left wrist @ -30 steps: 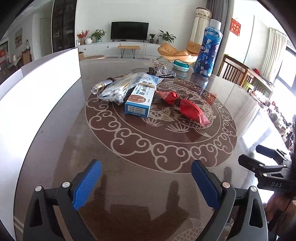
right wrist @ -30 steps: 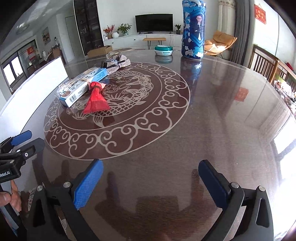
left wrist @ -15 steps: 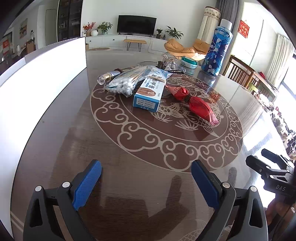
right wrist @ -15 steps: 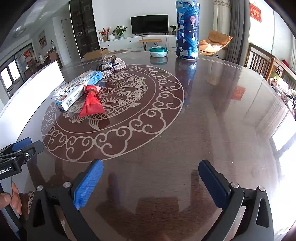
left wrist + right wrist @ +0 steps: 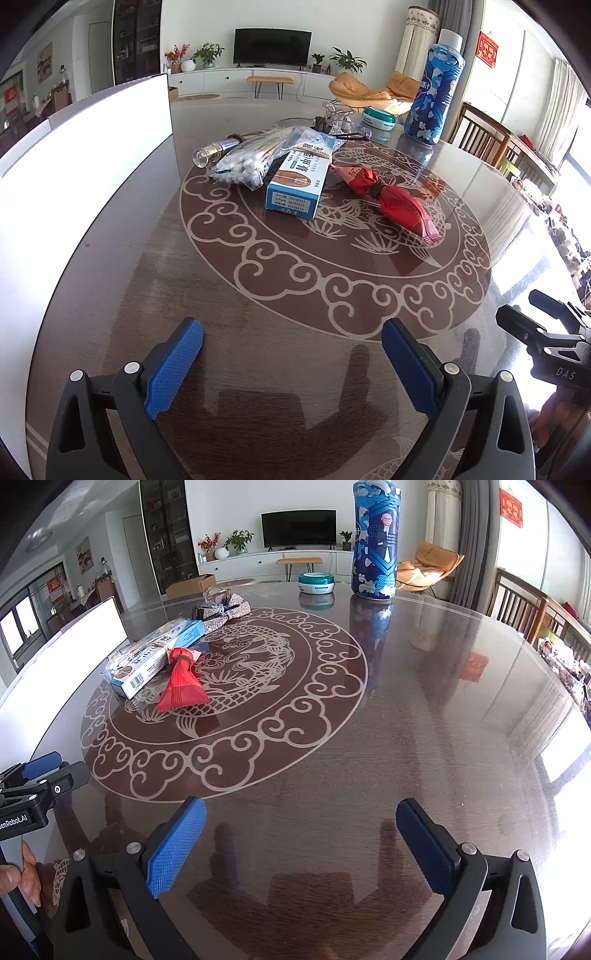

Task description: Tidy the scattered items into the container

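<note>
White container [image 5: 85,155]: stands at the table's [image 5: 258,295] left edge. Beside it, on the patterned centre, lies the cluster: small bottle [image 5: 212,150], bag of cotton swabs [image 5: 251,162], blue-and-white box [image 5: 297,181] touching the bag, then a red paper bundle [image 5: 388,195]. Behind them lies what appears to be glasses [image 5: 343,125]. Left gripper [image 5: 291,363]: fingers wide apart, empty, above bare tabletop. Right gripper [image 5: 301,843]: fingers likewise spread, holding nothing, well apart from all items.

On the blue box [image 5: 297,181] dates 20250517, 20250517 and 20270516 are printed; "DAS" is read on the right gripper [image 5: 554,350] at four o'clock, "enRobot.AI" on the left gripper [image 5: 33,794] at eight o'clock.
</note>
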Available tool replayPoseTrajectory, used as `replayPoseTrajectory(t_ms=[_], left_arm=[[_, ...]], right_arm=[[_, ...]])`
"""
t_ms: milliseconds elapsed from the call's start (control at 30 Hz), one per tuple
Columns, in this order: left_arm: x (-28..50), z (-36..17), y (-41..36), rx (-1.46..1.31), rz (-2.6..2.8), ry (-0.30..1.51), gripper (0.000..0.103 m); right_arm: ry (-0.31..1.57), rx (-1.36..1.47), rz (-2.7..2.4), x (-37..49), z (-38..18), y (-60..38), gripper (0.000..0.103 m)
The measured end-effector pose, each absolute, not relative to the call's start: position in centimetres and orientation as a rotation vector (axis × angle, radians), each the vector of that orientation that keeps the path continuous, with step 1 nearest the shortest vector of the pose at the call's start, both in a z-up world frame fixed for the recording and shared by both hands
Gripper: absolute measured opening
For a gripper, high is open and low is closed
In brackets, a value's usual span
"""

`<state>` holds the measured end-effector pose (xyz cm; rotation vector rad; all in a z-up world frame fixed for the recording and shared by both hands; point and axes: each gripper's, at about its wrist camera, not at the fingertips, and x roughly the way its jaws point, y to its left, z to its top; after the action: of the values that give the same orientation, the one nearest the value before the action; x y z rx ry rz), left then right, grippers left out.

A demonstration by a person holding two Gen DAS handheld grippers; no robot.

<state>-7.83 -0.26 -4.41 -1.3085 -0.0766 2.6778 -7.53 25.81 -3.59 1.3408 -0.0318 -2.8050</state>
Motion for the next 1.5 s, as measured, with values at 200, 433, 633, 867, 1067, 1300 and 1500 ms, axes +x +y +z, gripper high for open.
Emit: replayPoseTrajectory(t_ms=[200,433,633,867,1067,1300,1500], left_arm=[[-7.8,-4.4,-0.2,-1.312,2.679,-0.069,0.099],[-7.8,-4.4,-0.2,-1.315,2.681,-0.061,0.099],[-7.8,-4.4,-0.1,-1.318,2.682,-0.055,0.099],[-7.8,-4.4,-0.1,-1.317,2.682,-0.056,0.099],[-7.8,-4.4,-0.7,-1.312,2.694,-0.104,0.099],[-8.0,-4.4,-0.6,-1.321,2.700,-0.086,0.099],[-8.0,-4.4,-0.7,-1.318,2.699,-0.093,0.099]], right_arm=[[-0.027,1.342,-2.804,-7.5,-3.6,25.8,0.103],[-0.022,1.336,-2.810,-7.4,-3.5,25.8,0.103],[-0.017,1.339,-2.810,-7.4,-3.5,25.7,0.103],[-0.013,1.343,-2.807,-7.4,-3.5,25.7,0.103],[-0.013,1.353,-2.786,-7.6,-3.7,25.7,0.103],[-0.030,1.343,-2.645,-10.8,-3.1,24.3,0.103],[0.114,1.339,-2.527,-16.0,-2.5,20.2,0.103]])
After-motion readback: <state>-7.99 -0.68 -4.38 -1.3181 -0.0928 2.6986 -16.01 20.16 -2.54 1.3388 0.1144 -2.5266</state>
